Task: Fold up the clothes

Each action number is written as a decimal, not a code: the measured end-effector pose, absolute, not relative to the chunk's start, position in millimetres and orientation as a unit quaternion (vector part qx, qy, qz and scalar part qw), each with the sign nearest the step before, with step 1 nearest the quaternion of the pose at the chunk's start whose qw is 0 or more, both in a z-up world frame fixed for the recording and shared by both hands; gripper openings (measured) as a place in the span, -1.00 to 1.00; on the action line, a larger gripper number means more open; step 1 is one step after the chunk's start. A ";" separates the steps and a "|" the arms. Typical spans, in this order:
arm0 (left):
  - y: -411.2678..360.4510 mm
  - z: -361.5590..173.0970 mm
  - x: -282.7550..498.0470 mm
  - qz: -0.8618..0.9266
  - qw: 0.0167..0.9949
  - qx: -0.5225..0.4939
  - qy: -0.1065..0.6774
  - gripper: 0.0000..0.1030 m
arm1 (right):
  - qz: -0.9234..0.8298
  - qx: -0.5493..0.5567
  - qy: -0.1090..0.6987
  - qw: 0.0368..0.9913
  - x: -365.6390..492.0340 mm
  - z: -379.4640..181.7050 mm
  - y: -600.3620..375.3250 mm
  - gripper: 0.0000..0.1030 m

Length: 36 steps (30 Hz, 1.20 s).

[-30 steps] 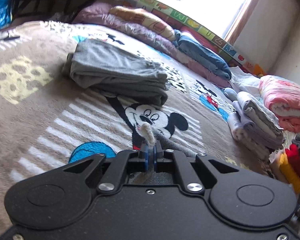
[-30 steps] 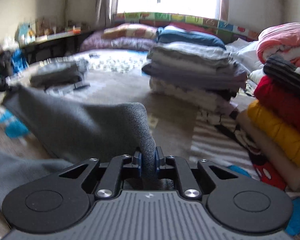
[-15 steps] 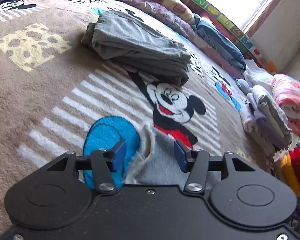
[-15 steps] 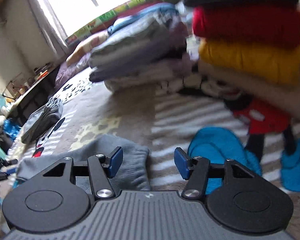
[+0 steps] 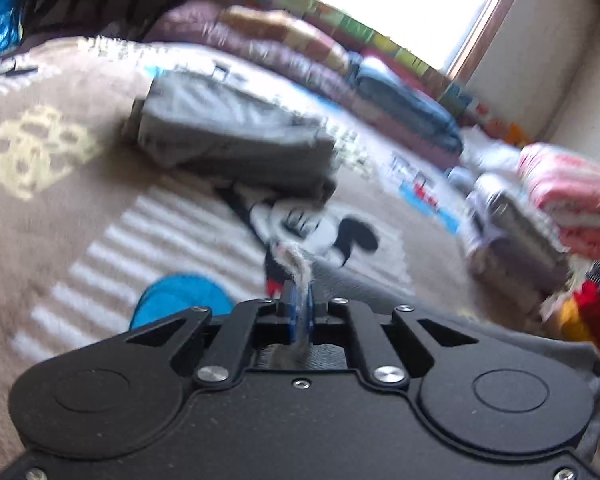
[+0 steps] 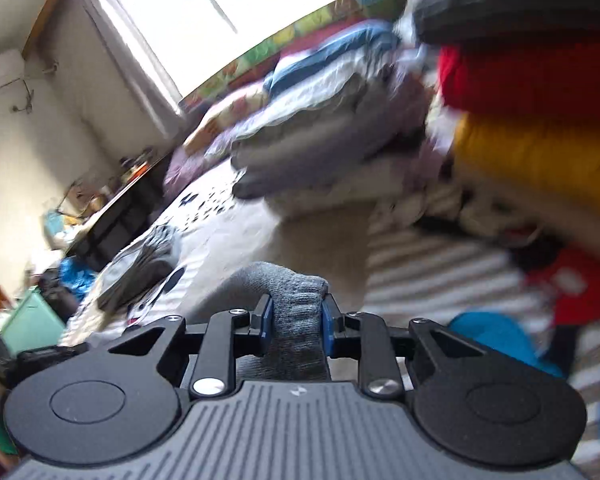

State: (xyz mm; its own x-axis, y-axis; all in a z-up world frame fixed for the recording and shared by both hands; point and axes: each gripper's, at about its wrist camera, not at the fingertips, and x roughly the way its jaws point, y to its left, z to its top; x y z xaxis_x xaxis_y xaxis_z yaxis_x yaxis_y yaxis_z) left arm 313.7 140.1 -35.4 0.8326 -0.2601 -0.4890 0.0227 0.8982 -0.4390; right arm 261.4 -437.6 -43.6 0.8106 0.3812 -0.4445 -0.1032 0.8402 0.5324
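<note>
Grey garment (image 6: 296, 312) lay over the cartoon blanket (image 5: 40, 216), one edge pinched tight in the left gripper (image 5: 300, 312); the right gripper (image 6: 295, 322), part-closed, clamped its thick ribbed cuff.

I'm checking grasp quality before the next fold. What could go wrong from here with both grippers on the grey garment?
The left gripper pinches only a thin frayed edge of the grey garment, so it may slip out. The right gripper clamps a thick bunched cuff, so the fold may come out uneven. A swing could also knock the folded clothes stack close by.
</note>
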 end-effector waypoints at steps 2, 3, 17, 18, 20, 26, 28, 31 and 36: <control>138.4 -38.5 317.8 -0.080 0.928 -0.226 0.285 -0.94 | 0.114 0.244 0.287 0.919 262.1 -44.0 -440.7 -0.50; 136.6 -40.9 319.7 -0.077 0.928 -0.224 0.289 -0.94 | 0.105 0.234 0.292 0.921 263.2 -45.8 -440.1 -0.50; 136.6 -61.5 330.7 -0.038 0.917 -0.224 0.327 -0.92 | 0.021 0.196 0.295 0.935 263.7 -55.8 -442.4 -0.44; 137.7 -61.2 330.9 -0.038 0.916 -0.228 0.328 -0.93 | 0.013 0.198 0.284 0.938 259.8 -53.4 -446.6 -0.43; 139.9 -59.9 330.2 -0.032 0.915 -0.231 0.328 -0.92 | 0.008 0.212 0.295 0.932 263.2 -57.5 -456.0 -0.29; 137.7 -69.0 334.1 -0.050 0.901 -0.238 0.359 -0.79 | 0.059 0.242 0.369 0.895 294.3 -88.7 -454.0 0.17; 130.3 -71.9 333.4 -0.052 0.907 -0.213 0.360 -0.89 | 0.075 0.239 0.383 0.889 300.3 -96.5 -449.5 -0.21; 126.8 -66.1 329.8 -0.043 0.917 -0.194 0.346 -0.95 | 0.084 0.196 0.393 0.894 301.0 -90.8 -436.8 -0.48; 121.6 -67.1 329.8 -0.032 0.918 -0.162 0.360 -0.84 | 0.046 0.021 0.394 0.918 294.0 -83.6 -396.1 -0.27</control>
State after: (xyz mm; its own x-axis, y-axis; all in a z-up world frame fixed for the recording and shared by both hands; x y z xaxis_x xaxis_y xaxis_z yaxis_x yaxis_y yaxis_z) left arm 329.8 121.6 -67.1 0.7394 -0.1745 -0.6502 -0.0581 0.9457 -0.3199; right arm 294.0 -396.1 -83.6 0.6855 0.1013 -0.7210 -0.0689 0.9949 0.0743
